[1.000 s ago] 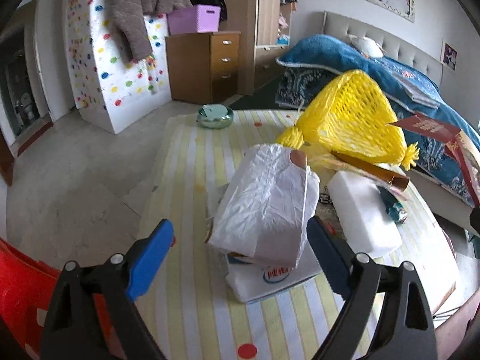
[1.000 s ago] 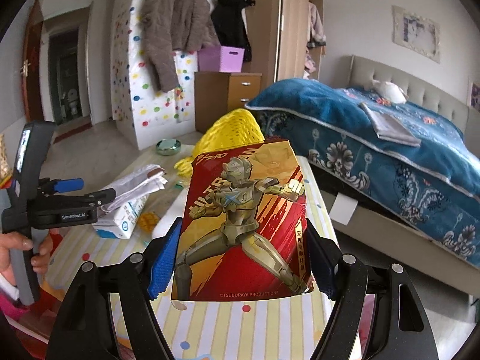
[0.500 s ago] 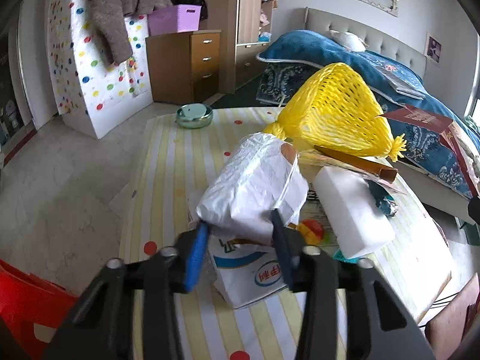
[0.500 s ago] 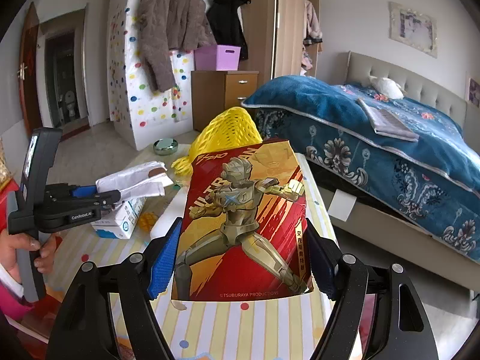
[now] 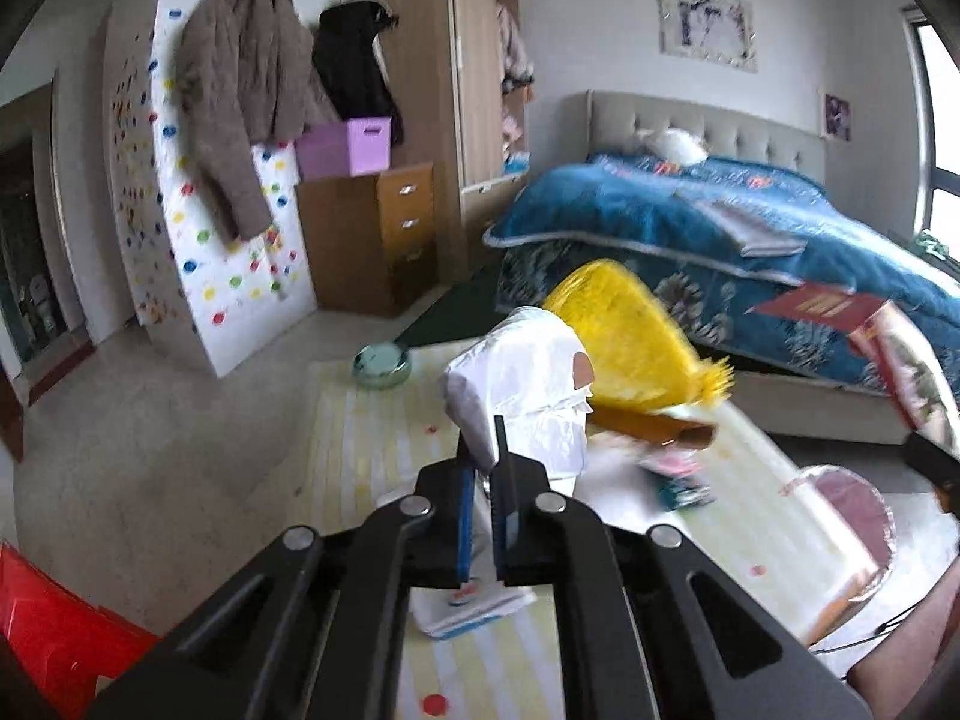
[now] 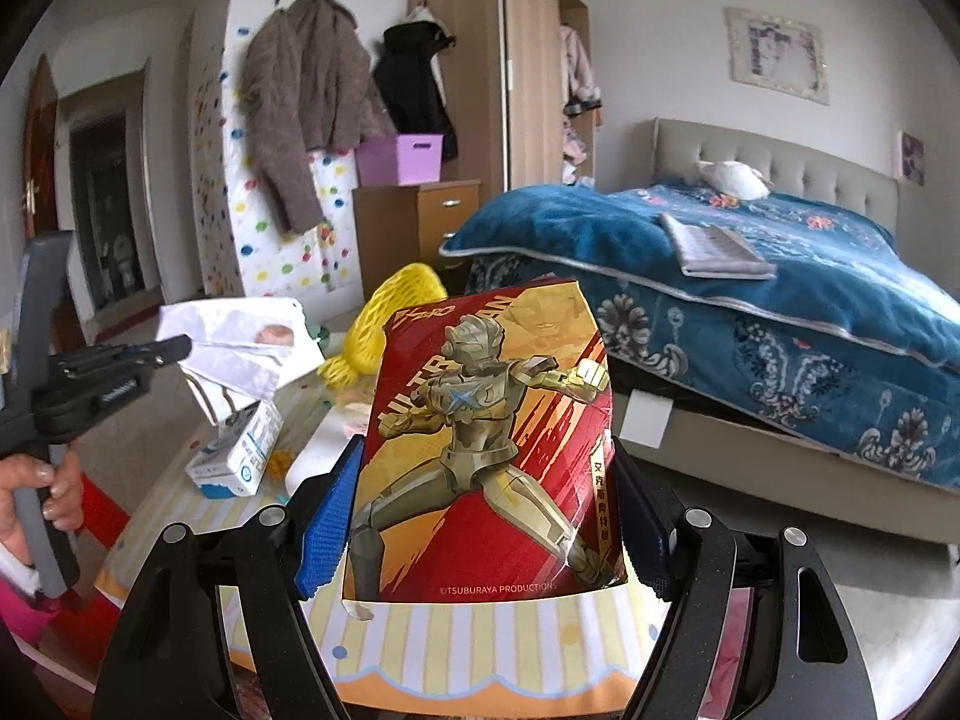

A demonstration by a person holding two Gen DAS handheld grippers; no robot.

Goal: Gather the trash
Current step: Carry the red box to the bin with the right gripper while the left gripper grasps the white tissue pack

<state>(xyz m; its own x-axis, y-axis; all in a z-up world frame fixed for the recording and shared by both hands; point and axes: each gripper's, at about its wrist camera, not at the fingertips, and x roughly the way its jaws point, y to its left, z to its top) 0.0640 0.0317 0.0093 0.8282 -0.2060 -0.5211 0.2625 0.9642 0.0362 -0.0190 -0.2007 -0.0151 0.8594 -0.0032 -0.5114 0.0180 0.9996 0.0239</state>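
— Striped tablecloth [image 6: 480, 630], bed [image 6: 780, 300] beyond. How many pieces are held?
— Two: left gripper [image 5: 482, 516] is clenched on one white bag [image 5: 528, 396], lifted ahead, long axis pointing away.
— And the right wrist view?
— Only it shows the right gripper [image 6: 480, 516] clamping one upright red box [image 6: 486, 444] between its fingers.

The bag [image 5: 528, 396] is thin crinkled white plastic with a slight sheen. The net [image 5: 630, 342] is yellow foam mesh, rough and open. The box [image 6: 486, 444] is glossy printed card with gold foil shine. The tablecloth [image 6: 480, 630] looks smooth and matt. The dresser [image 5: 384, 228] is brown wood.
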